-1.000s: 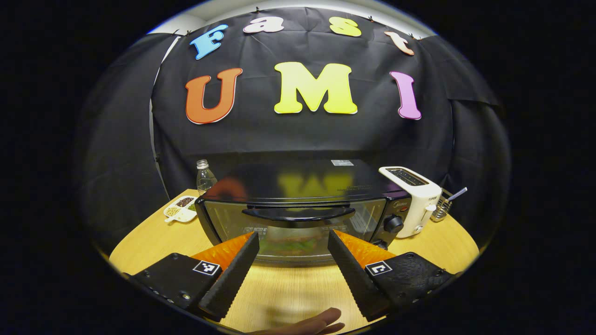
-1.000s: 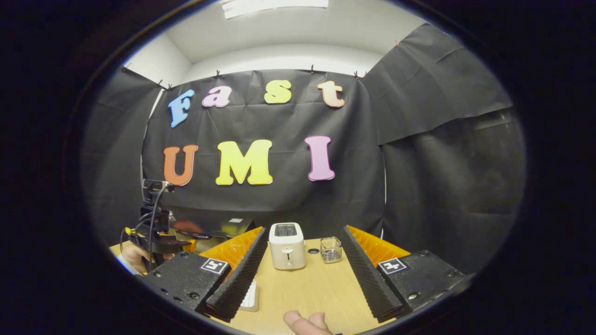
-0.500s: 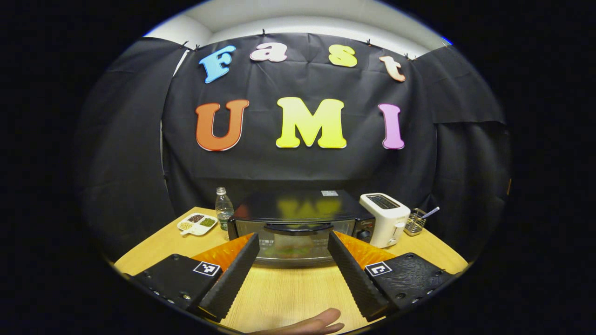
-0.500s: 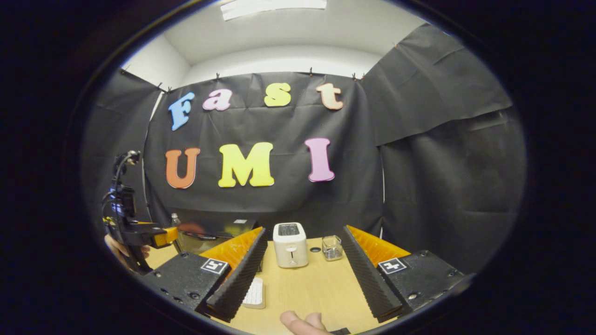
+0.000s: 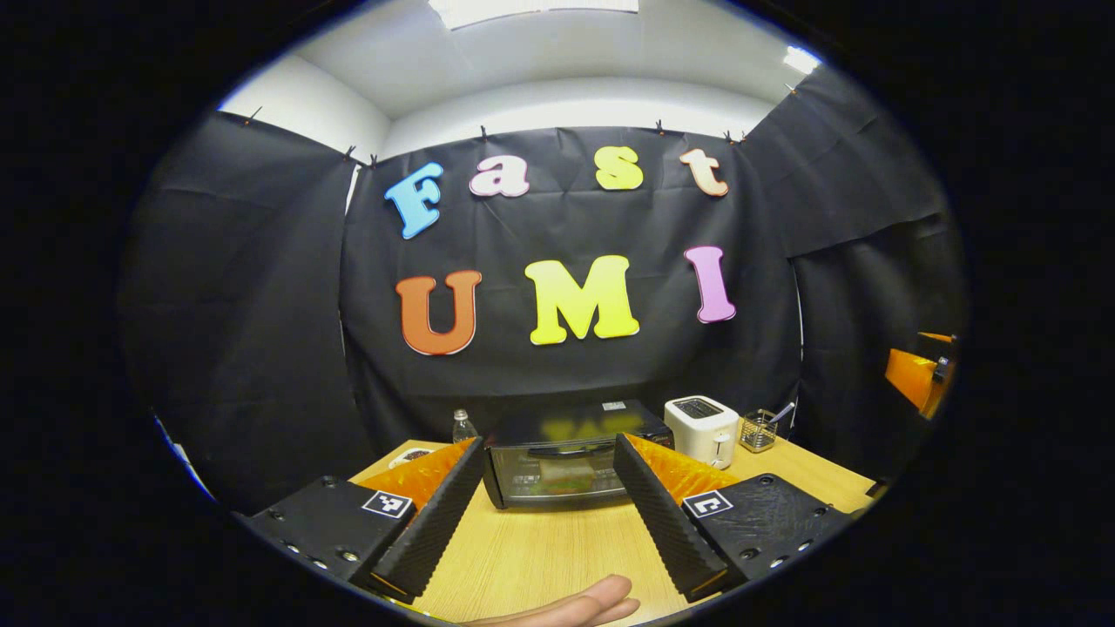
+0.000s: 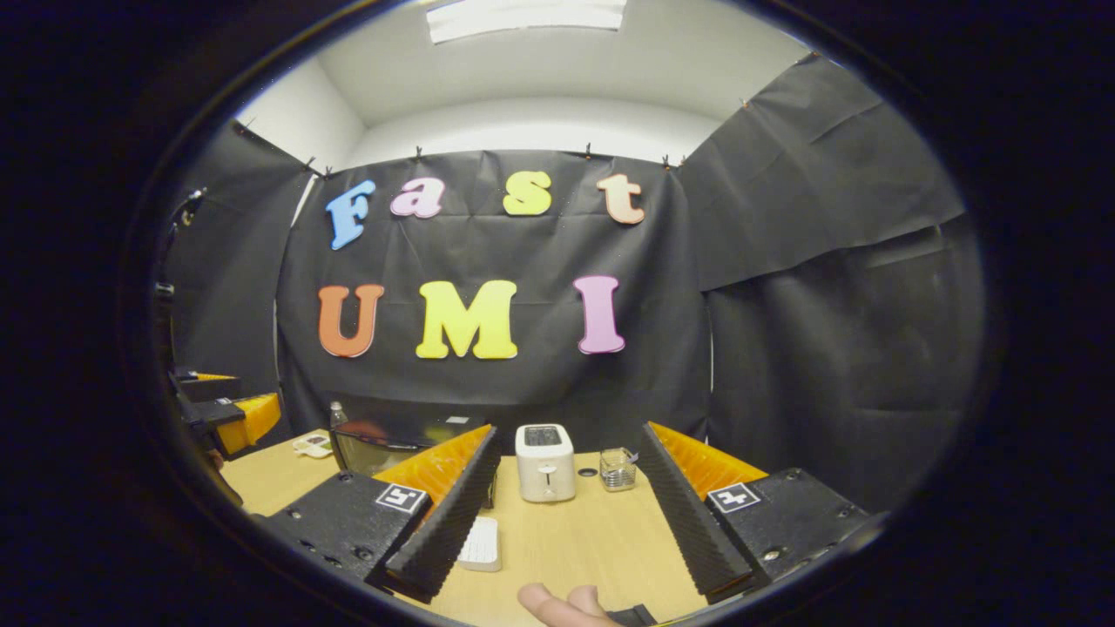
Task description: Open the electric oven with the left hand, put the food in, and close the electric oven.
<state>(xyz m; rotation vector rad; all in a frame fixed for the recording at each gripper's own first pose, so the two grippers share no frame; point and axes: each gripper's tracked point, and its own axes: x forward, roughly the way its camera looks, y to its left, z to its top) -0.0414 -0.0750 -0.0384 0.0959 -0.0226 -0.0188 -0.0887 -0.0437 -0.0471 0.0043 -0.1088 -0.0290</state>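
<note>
At the back of the table (image 5: pixel 557 557), electric oven (image 5: pixel 571 461) with door shut, food (image 5: pixel 564 475) visible behind the glass. Left claw (image 5: pixel 549 509) wide open, empty, well apart from the oven; right claw (image 6: pixel 562 514) equally spread, holding nothing, facing the toaster (image 6: pixel 544 461). Judging from this: loaded and closed, task apparently complete, nothing left but resting.

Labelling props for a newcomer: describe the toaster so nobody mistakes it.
On the wooden table, find the black oven against the cloth wall. The toaster stands just right of it: a small white box with a slot on top, left of the wire basket.
</note>
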